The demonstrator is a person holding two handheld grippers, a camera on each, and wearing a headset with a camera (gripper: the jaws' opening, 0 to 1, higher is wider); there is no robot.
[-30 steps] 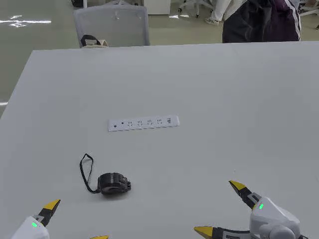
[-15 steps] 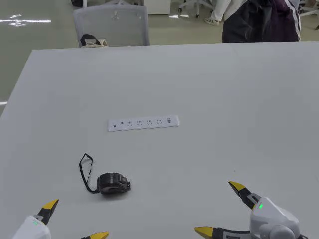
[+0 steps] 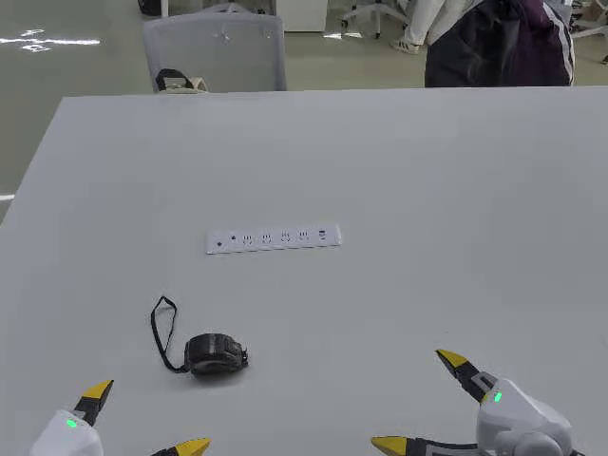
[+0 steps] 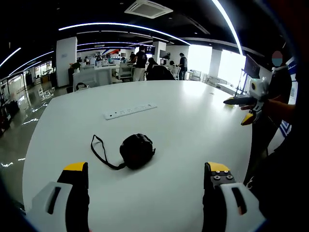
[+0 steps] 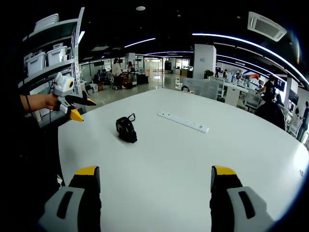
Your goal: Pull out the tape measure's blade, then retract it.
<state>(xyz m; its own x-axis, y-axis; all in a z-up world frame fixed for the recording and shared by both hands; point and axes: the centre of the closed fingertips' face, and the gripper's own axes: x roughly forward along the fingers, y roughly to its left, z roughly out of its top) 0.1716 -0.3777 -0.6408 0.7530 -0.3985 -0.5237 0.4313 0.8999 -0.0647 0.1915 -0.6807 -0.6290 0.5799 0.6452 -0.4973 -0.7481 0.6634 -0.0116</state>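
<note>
**Tape measure at rest; both grippers released**

The tape measure (image 3: 216, 353), a dark rounded case, lies on the white table (image 3: 427, 190) in the near left area. Its black wrist strap (image 3: 163, 328) lies in a loop on the surface to the left of the case.

The left gripper (image 3: 144, 418) hangs over the near table edge, jaws spread wide and holding nothing. It is near the case but not touching. In the left gripper view the case sits ahead, between the two jaws.

The right gripper (image 3: 420, 400) is well apart to the right, jaws likewise spread and empty.

A white power strip (image 3: 274, 236) lies beyond the tape measure, apart from it.
</note>
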